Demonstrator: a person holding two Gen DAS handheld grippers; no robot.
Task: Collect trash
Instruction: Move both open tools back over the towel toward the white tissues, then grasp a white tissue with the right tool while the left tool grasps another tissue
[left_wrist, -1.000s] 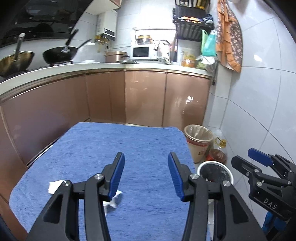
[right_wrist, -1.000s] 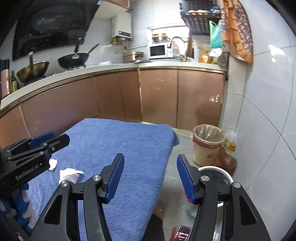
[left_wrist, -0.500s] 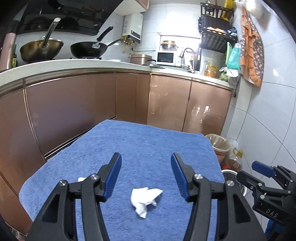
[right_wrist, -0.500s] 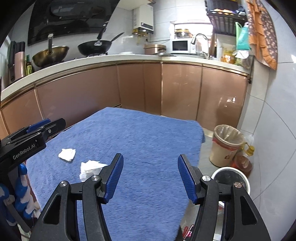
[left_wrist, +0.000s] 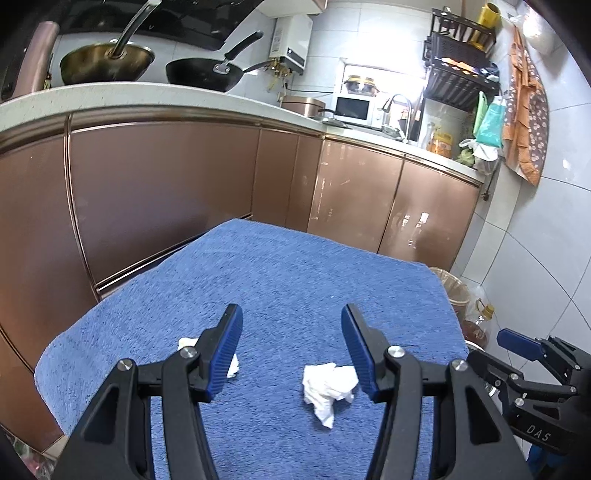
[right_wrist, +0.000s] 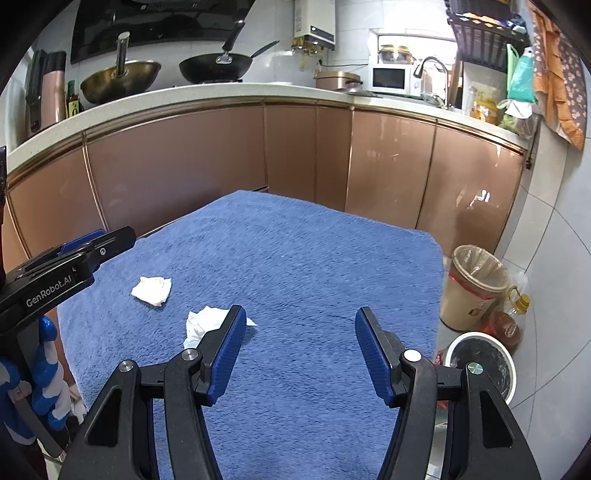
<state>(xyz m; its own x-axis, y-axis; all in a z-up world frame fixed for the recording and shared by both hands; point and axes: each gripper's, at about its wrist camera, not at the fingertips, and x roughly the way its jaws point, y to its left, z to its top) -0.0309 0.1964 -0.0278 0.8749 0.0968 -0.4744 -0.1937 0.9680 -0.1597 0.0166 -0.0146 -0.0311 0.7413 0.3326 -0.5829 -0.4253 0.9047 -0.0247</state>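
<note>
Tongs both wide, L (left_wrist: 291, 347) & R (right_wrist: 301, 347) level above towel (right_wrist: 295, 258), tissue (left_wrist: 327, 387) under L.

Blue towel (right_wrist: 314, 266) — beyond it copper cabinets (right_wrist: 229, 162), black wok (right_wrist: 216, 70), microwave (right_wrist: 391, 78).

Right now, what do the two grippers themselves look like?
Both are alike: black angular frames with silver bolts and ribbed blue finger pads. The left gripper reads "GenRobot.AI" in white on its side; the right gripper reads "DAS". No cables show.
</note>
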